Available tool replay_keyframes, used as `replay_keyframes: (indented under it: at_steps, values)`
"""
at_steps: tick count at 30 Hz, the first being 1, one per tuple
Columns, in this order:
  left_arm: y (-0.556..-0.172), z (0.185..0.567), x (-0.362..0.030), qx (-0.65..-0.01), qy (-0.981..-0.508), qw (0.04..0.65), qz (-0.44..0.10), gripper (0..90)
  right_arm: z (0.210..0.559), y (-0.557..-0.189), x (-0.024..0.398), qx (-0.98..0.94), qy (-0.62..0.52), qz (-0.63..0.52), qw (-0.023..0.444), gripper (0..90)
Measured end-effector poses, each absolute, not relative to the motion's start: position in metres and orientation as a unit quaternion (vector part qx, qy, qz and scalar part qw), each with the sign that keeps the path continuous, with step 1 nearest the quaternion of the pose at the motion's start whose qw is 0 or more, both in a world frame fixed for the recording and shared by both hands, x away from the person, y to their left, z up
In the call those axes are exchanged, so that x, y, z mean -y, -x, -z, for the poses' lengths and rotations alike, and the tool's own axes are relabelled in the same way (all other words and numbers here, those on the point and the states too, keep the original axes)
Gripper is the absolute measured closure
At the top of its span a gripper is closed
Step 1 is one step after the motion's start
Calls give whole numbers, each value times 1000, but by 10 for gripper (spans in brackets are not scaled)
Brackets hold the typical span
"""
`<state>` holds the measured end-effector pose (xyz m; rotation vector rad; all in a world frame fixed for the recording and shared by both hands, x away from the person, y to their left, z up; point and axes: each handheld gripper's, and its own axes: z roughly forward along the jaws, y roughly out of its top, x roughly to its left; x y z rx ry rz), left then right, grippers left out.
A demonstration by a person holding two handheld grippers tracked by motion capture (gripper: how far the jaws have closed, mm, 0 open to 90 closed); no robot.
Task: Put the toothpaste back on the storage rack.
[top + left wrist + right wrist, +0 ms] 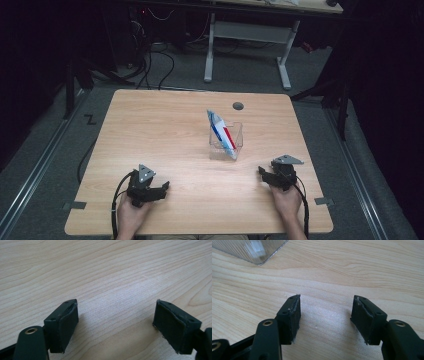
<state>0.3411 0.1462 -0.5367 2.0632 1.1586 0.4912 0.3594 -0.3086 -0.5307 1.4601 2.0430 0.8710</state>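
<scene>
1. Packet [222,132], white with blue and red: right of frame centre, in a clear container [237,131], long axis tilted, top toward upper left.
2. Left gripper [165,186]: lower left, jaws wide, empty.
3. Right gripper [260,171]: lower right, jaws wide, empty.
</scene>
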Motion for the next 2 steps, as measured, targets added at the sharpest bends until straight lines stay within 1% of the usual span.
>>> replay_keyframes:
  at_steps: [2]
  values:
    - [-341,537,-146,-448,-798,355,-190,203,531,-359,309,-746,-533,-318,239,407]
